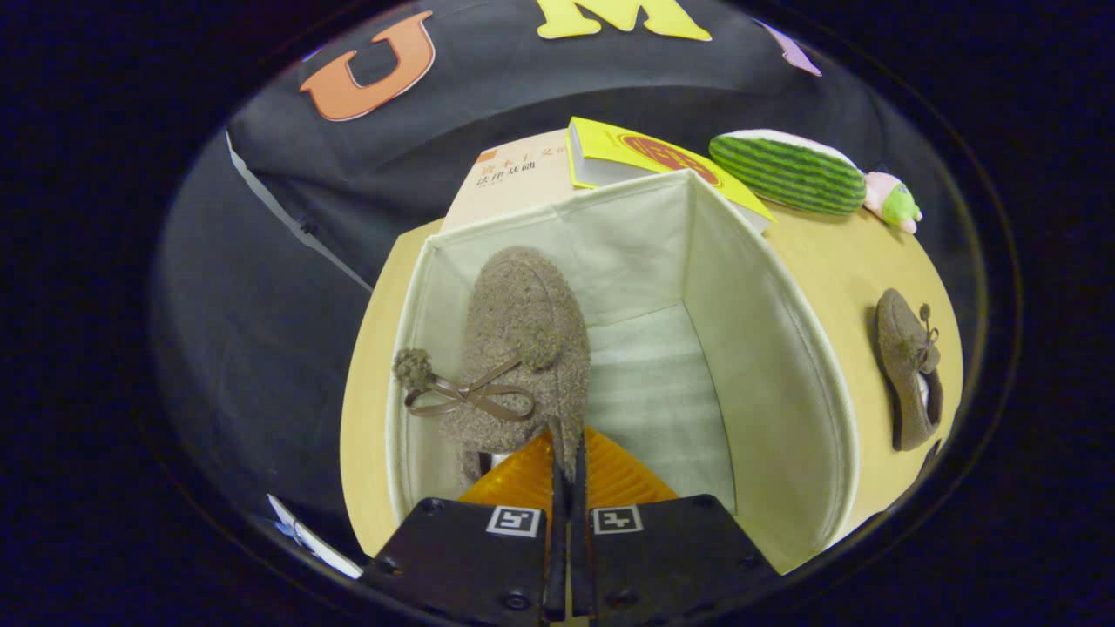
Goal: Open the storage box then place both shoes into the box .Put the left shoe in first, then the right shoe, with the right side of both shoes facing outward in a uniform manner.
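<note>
I look down on a pale yellowish wooden tabletop (836,261) that stands against a black cloth wall (488,113), which hangs in soft folds behind and to the left of it. At the far edge of the tabletop lie two books (523,178), a striped green plush toy (788,171) and a small pink and green one (890,202). The light is warm and even.

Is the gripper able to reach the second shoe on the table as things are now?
Not yet, probably. The gripper is shut on the brown fuzzy shoe inside the storage box. The second shoe lies uncovered on the table, beyond the box wall.
</note>
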A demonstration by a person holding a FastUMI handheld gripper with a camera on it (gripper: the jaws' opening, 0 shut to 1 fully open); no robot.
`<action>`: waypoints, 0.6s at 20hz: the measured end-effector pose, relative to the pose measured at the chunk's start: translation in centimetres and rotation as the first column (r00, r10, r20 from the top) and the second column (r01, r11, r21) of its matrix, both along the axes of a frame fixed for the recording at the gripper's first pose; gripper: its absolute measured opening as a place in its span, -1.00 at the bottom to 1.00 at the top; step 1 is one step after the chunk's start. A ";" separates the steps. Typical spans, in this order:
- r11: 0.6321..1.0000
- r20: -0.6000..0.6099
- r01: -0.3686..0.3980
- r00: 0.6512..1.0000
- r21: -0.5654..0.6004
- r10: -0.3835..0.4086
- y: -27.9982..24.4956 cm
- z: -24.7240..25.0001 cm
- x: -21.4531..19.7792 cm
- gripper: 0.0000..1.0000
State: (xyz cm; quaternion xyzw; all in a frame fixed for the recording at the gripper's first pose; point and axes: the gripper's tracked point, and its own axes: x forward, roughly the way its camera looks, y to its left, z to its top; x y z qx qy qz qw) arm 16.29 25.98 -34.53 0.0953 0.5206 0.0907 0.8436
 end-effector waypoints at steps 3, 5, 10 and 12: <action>0.999 0.019 -0.032 0.999 0.044 0.031 0.4 1.0 0.3 -0.64; 0.995 0.027 -0.084 0.996 0.061 0.083 0.8 2.0 -0.1 -0.01; 0.987 0.211 -0.122 0.967 -0.102 0.142 -3.0 7.9 0.6 0.89; 0.979 0.256 -0.127 0.953 -0.158 0.165 -4.6 9.9 0.6 0.96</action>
